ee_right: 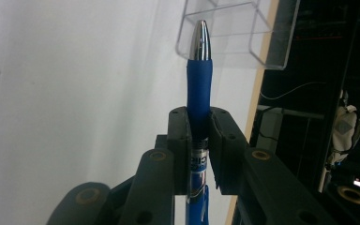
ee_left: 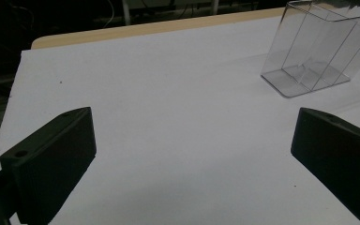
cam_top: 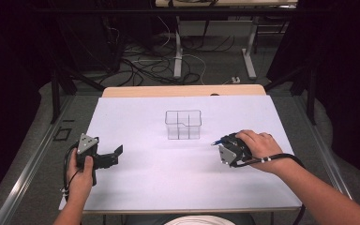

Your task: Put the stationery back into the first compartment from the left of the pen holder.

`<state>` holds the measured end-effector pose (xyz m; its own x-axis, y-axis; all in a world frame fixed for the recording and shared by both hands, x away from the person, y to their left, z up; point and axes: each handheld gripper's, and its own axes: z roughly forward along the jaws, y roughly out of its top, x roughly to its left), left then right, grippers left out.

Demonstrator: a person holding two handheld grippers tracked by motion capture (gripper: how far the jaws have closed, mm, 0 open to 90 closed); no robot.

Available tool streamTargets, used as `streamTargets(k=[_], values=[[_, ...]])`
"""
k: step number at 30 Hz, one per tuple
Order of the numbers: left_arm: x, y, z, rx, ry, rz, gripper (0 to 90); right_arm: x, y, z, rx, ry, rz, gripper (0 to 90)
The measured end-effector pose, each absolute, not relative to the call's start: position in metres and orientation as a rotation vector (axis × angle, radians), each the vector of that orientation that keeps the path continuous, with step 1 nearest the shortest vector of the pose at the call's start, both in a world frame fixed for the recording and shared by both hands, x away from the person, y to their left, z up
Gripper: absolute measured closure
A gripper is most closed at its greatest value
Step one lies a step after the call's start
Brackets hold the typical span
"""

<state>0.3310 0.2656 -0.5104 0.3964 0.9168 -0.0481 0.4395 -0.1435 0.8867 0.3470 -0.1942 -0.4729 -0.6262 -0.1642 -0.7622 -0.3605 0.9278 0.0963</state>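
Covering most of the table [cam_top: 136,187] is a white sheet, and toward its far middle stands a clear plastic organizer [cam_top: 183,124], upright and split into compartments by thin inner walls. Nearer the person, at the left, the left tool [cam_top: 115,154] rests low over the sheet with its jaws spread wide and nothing between them; in the left gripper view they frame bare white surface, the organizer [ee_left: 316,51] off to one side. At the right, the right tool [cam_top: 220,142] points toward the organizer and is clamped on a blue ballpoint pen [ee_right: 199,93], the jaws pinching the barrel just below the rubber grip so the silver tip [ee_right: 200,40] sticks out ahead.

The step in hand looks like carrying the pen to the organizer and dropping it into a compartment. To do it well, the right hand should lift the pen clear of the rim, turn it upright over one compartment, and centre it between the dividers before lowering. The jaws should part only once the pen is well inside, since an off-centre release could tip the light organizer. The left tool could steady its wall.
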Motion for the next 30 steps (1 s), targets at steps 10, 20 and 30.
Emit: streamTargets(k=[10,20,30], values=[[0.331,0.266,-0.51,1.752,1.188,0.665,0.2,0.351,-0.184,-0.457,-0.256,2.269,0.477,79.8],[0.331,0.266,-0.511,1.753,1.186,0.664,0.2,0.356,-0.167,-0.44,-0.146,2.275,0.622,79.8],[0.331,0.266,-0.511,1.755,1.185,0.665,0.2,0.366,-0.148,-0.426,-0.047,2.249,0.765,79.8]])
